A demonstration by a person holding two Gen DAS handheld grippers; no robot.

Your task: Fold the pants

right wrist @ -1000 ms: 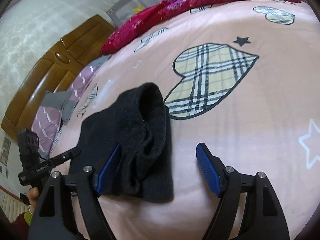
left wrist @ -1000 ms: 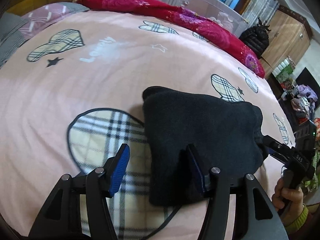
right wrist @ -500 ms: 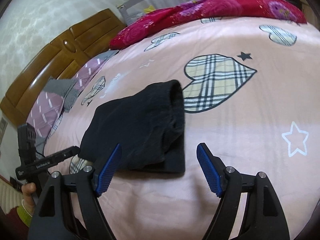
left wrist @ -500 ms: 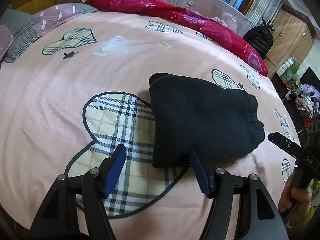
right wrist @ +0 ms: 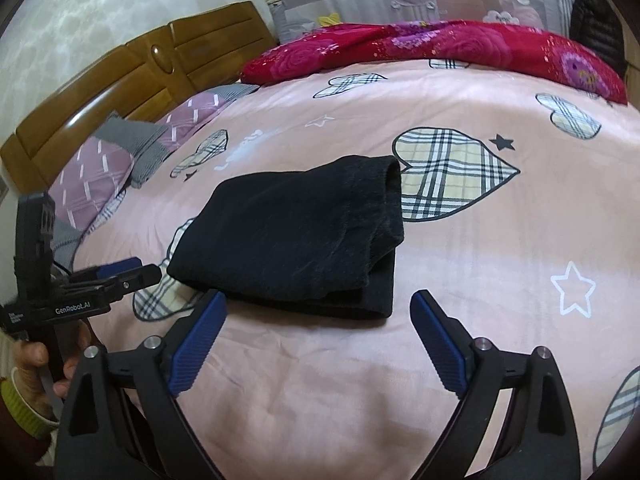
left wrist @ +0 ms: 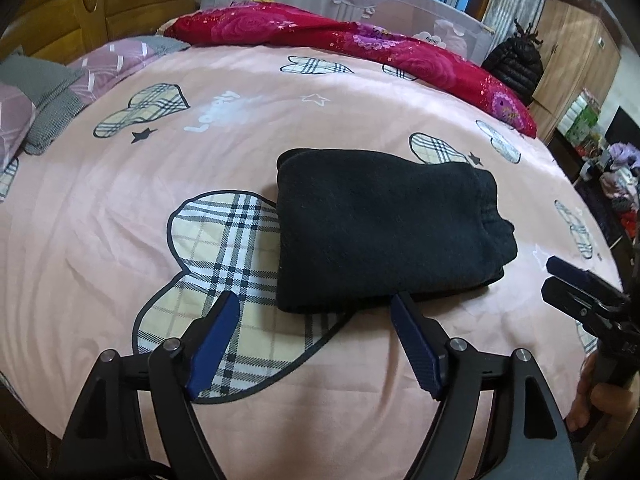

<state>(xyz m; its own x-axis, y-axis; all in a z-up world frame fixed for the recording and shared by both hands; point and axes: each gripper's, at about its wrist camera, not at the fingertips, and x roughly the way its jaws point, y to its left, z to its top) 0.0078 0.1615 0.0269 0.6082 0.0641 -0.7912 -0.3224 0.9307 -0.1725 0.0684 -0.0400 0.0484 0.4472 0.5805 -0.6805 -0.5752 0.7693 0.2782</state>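
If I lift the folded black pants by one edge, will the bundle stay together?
Probably not: the black pants look like soft, thick fleece, so they would likely droop. The stacked layers at the open end lie loose and may slide apart. Pushing them across the pink sheet may bunch them.

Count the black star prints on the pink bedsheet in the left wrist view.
2. One black star lies beside the plaid heart under the "Lovely" lettering; another black star sits just beyond the folded black pants. The pants may hide more.
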